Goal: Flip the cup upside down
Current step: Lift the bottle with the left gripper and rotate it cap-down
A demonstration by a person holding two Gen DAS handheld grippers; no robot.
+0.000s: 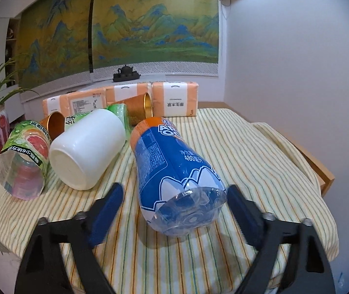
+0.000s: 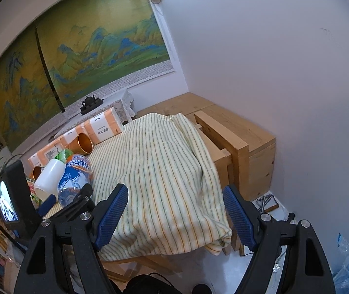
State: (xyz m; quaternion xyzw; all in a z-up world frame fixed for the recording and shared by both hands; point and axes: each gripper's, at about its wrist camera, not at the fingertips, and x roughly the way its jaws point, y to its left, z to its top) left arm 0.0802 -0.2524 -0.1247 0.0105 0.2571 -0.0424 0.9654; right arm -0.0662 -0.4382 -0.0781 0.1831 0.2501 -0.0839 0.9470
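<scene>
On the striped cloth (image 1: 235, 147) covering the table, cups lay toppled — blue cup (image 1: 174, 169) between the left gripper's (image 1: 174, 205) parted jaws; right gripper (image 2: 175, 210) gaped empty.

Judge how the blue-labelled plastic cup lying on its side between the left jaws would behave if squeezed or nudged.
The blue-labelled cup looks thin, clear and empty, so it is probably light and may dent under a firm squeeze. Lying on its side on the striped cloth, it could roll. The left gripper has its jaws open around its base.
</scene>
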